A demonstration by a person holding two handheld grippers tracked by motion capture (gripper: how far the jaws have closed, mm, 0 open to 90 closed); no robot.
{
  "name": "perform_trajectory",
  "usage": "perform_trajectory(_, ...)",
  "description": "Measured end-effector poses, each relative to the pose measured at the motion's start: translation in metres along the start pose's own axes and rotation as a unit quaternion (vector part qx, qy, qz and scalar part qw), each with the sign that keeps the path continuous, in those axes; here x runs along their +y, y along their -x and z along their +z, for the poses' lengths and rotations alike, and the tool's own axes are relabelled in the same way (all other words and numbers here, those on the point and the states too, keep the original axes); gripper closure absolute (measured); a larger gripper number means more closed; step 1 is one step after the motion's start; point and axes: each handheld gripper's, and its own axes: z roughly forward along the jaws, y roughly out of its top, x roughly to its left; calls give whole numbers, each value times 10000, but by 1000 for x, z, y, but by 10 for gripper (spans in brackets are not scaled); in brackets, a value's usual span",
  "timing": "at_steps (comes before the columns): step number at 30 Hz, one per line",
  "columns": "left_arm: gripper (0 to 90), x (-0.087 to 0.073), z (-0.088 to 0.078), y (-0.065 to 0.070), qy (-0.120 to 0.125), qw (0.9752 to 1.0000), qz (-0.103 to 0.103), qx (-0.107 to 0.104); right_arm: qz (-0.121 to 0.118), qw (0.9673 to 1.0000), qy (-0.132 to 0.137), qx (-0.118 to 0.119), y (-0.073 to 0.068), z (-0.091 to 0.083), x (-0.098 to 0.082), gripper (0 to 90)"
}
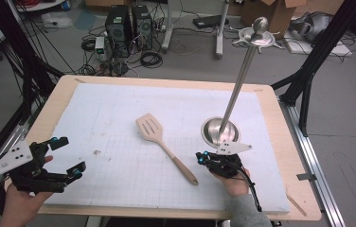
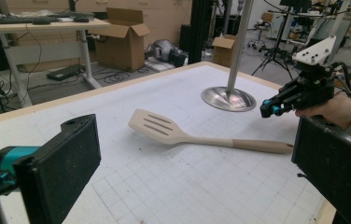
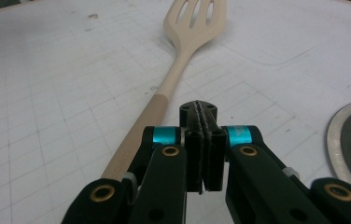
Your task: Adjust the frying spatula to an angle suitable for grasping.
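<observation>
A pale wooden slotted spatula (image 1: 166, 150) lies flat on the white gridded mat (image 1: 110, 118), head toward the far left, handle pointing near right. My right gripper (image 1: 200, 158) is shut with nothing between its jaws; it hovers just right of the handle (image 3: 164, 93), tips aimed along it. It also appears across the mat in the left gripper view (image 2: 271, 108). My left gripper (image 1: 68, 156) is held wide open at the near-left corner, well apart from the spatula (image 2: 187, 136). A steel stand with a round base (image 1: 220, 131) and a tall pole rises just beyond the right gripper.
The stand's pole (image 1: 240, 80) leans up to a hooked crown above the table's far right. The wooden table edge (image 1: 299, 156) borders the mat. On the floor beyond are computer towers (image 1: 129, 23), cables and a cardboard box (image 1: 275, 12).
</observation>
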Motion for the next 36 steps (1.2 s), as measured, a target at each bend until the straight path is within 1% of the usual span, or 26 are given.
perform_trajectory(2,17,0,0,0,-18,10000,12,2,20,10000,-44,37,-1,2,0,898)
perform_trajectory(3,17,-1,0,0,-22,10000,6,1,-15,9999,-50,89,-1,4,0,898)
perform_trajectory(7,17,-2,1,0,-66,10000,13,-1,-24,9996,-211,166,-2,10,-2,898)
perform_trajectory(11,17,-2,1,0,-64,10000,6,4,42,9992,-330,214,-1,15,-4,898)
perform_trajectory(15,17,-2,0,0,-53,10000,36,76,32,9986,-471,236,-2,20,-5,898)
perform_trajectory(17,17,-2,0,0,-30,10000,12,70,41,9983,-523,267,-3,22,-6,898)
perform_trajectory(23,17,-2,0,-1,-61,10000,14,59,40,9981,-553,274,-5,24,-7,898)
perform_trajectory(26,17,-3,0,-1,-55,10000,-23,61,40,9979,-564,301,-5,24,-7,898)
perform_trajectory(29,17,-4,0,-1,-71,9999,-30,65,-13,9974,-633,331,-6,25,-7,898)
perform_trajectory(35,17,-4,0,-2,-69,9999,-47,61,6,9961,-785,407,-8,28,-6,898)
perform_trajectory(36,17,-4,0,-2,-68,9999,-47,64,-25,9957,-831,400,-9,29,-6,898)
